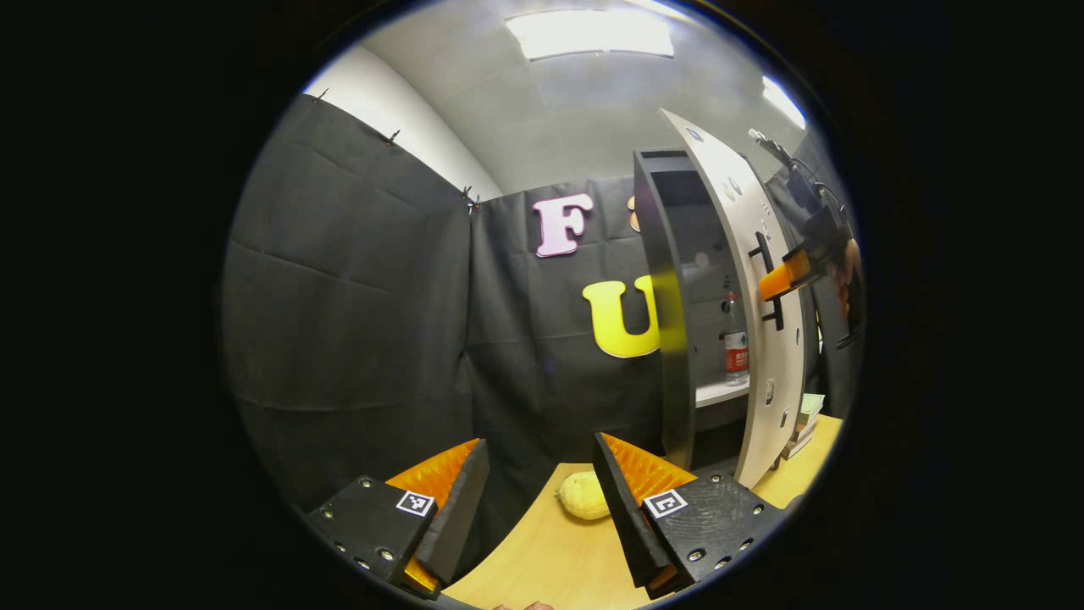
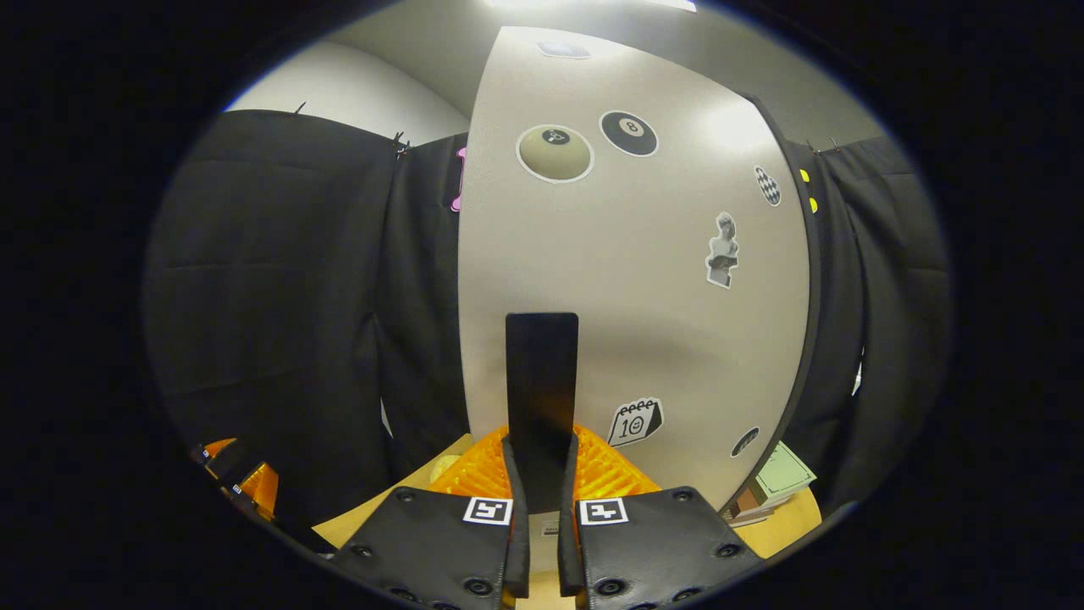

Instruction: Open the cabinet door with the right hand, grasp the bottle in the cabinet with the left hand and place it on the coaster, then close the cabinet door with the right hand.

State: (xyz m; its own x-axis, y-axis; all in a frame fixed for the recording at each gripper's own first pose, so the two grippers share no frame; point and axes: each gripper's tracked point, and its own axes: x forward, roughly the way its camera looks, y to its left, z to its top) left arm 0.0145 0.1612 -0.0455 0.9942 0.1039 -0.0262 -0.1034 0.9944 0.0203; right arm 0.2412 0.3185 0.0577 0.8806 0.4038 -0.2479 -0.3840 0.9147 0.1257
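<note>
Right gripper view has the right gripper (image 2: 542, 474) clamped on the door handle (image 2: 542, 381), while the left gripper (image 1: 542, 500) waits wide open and empty, bottle (image 1: 736, 356) shelved inside; a slipping handle could swing the door (image 2: 644, 280) back.

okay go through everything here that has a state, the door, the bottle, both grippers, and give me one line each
cabinet door: partly open, swung outward.
door handle: clamped between the right gripper's fingers.
right gripper: shut on the door handle.
left gripper: open, holding nothing, above the table.
bottle: upright on the cabinet shelf, untouched.
yellow fruit: lying on the table.
</note>
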